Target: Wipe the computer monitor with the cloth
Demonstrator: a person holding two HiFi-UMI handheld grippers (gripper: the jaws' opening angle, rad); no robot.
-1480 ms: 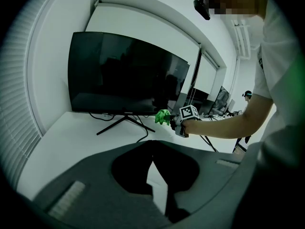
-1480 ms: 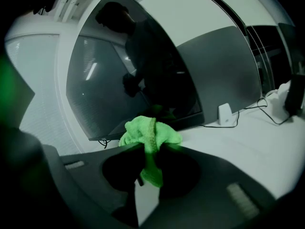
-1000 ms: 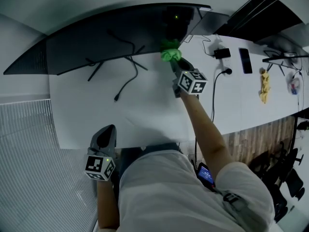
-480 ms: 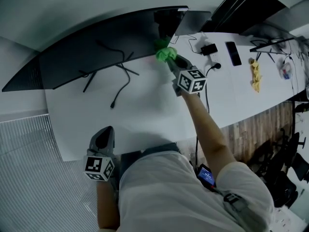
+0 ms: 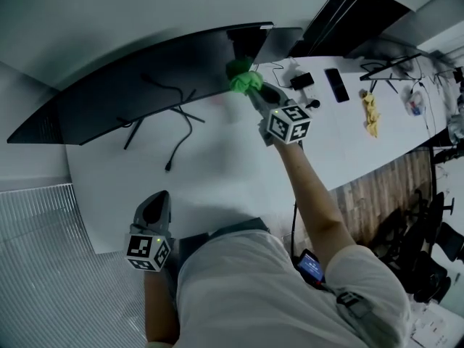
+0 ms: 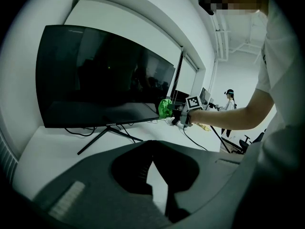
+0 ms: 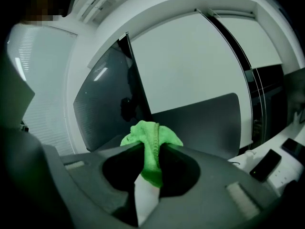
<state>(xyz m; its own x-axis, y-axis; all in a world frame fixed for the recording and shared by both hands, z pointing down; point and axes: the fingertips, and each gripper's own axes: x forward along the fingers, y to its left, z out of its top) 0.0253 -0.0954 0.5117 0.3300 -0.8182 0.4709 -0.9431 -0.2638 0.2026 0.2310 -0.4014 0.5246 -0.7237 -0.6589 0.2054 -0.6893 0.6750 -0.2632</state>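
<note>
At the monitor's right end, above the white bench (image 5: 217, 169):

- Right hand-held gripper (image 5: 255, 93) is clenched on a bunched green cloth (image 5: 244, 78). The jaws pinch one fold and the rest puffs out ahead of the tips.
- Cloth sits against the lower right corner of the dark curved monitor (image 5: 145, 78). It looks to be touching the screen, but contact can't be confirmed from here.
- Left hand-held gripper (image 5: 154, 207) is low by the bench's front edge, well apart from the monitor. Its jaws are closed together with nothing between them.
- Loose cable (image 5: 183, 130) trails on the bench under the screen, beside the thin stand legs (image 5: 138, 125).
- Phone (image 5: 336, 84) lies further right, well apart from the work.

Step in hand, as I judge it: a wiping pass at the screen's right end, with nearly the whole panel lying to the left.

Next move calls for a sweep leftward that follows the curve. Cloth, not jaw tips, should meet the glass. Pressure should be light, since a stand that thin may rock.
</note>
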